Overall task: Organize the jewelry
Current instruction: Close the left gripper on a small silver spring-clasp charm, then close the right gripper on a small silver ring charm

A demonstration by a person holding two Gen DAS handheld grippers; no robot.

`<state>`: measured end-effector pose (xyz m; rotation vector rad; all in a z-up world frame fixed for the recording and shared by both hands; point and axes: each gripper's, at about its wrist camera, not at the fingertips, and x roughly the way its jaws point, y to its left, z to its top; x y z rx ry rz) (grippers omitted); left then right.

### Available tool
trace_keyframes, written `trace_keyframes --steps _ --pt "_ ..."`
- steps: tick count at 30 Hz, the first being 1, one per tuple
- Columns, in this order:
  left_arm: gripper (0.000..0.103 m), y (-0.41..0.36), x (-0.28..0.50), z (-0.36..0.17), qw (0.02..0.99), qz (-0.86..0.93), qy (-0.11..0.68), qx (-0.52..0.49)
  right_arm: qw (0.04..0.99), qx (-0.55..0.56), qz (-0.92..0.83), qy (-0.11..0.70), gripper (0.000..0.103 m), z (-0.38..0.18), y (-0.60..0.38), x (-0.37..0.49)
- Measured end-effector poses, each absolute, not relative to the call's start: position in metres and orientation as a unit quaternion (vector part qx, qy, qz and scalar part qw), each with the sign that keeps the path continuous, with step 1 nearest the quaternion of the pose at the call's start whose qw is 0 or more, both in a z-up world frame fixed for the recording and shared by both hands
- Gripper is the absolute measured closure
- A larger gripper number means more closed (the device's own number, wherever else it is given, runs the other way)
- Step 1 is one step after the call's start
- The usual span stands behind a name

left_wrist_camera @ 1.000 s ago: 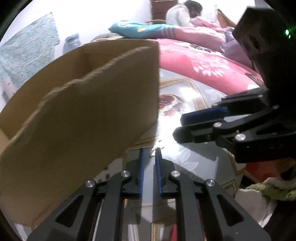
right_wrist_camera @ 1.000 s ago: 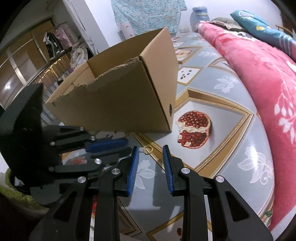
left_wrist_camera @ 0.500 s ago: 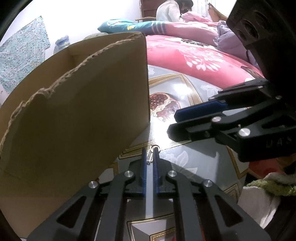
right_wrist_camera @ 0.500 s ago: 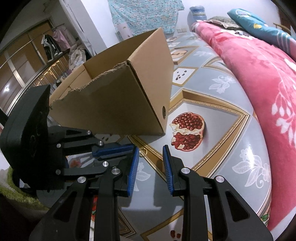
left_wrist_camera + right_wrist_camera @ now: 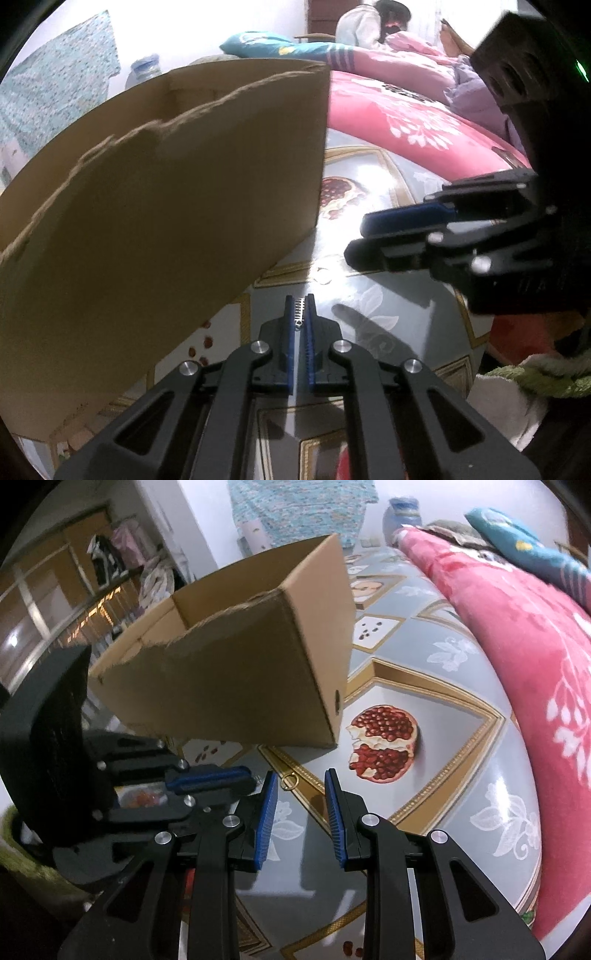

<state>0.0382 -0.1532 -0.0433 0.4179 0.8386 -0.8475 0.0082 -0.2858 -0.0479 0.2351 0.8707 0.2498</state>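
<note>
My left gripper (image 5: 300, 300) is shut on a small silver earring (image 5: 299, 310), held at its fingertips just above the patterned bedsheet. A second piece, a small gold ring (image 5: 289, 780), lies on the sheet a little beyond it; in the left wrist view this ring (image 5: 323, 275) shows as a pale loop. My right gripper (image 5: 300, 775) hovers open just short of the ring, nothing between its blue pads. In the left wrist view the right gripper (image 5: 360, 236) comes in from the right. An open cardboard box (image 5: 236, 672) with a torn rim stands right behind both grippers.
The bedsheet (image 5: 461, 775) is grey-blue with gold borders and a pomegranate print (image 5: 384, 744). A pink floral blanket (image 5: 524, 627) lies along the right. A person (image 5: 369, 26) sits far back on the bed. A green and white cloth (image 5: 535, 373) lies at the bed's near edge.
The left gripper's jaws have closed on the silver earring and lifted it off the sheet. The right gripper stayed open and barely shifted.
</note>
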Motion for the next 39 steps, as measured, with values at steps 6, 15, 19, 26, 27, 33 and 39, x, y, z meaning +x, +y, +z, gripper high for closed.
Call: trace_keyframes --steps 6,15,19,26,27,33,39 --pt "0.099 -0.143 0.041 -0.039 0.814 -0.385 0.399 0.174 0.900 0.037 0.125 0.416 0.077 -0.053 -0.264 0.011" --pt "0.099 -0.130 0.039 -0.027 0.821 -0.380 0.396 0.153 0.901 -0.033 0.136 0.411 0.086 -0.060 -0.247 0.017" --pt "0.099 -0.126 0.037 -0.023 0.823 -0.378 0.396 0.150 0.901 -0.036 0.141 0.409 0.094 -0.061 -0.244 0.016" --pt "0.099 -0.120 0.035 -0.018 0.827 -0.374 0.394 0.142 0.899 -0.021 0.144 0.413 0.103 -0.059 -0.247 0.014" --pt "0.099 -0.119 0.034 -0.018 0.828 -0.372 0.394 0.143 0.899 -0.019 0.145 0.413 0.103 -0.059 -0.247 0.014" --pt "0.099 -0.112 0.031 -0.017 0.833 -0.365 0.392 0.137 0.903 -0.014 0.127 0.410 0.102 -0.048 -0.256 0.012" --pt "0.099 -0.108 0.030 -0.017 0.836 -0.360 0.393 0.135 0.896 -0.006 0.121 0.428 0.101 -0.056 -0.253 0.010"
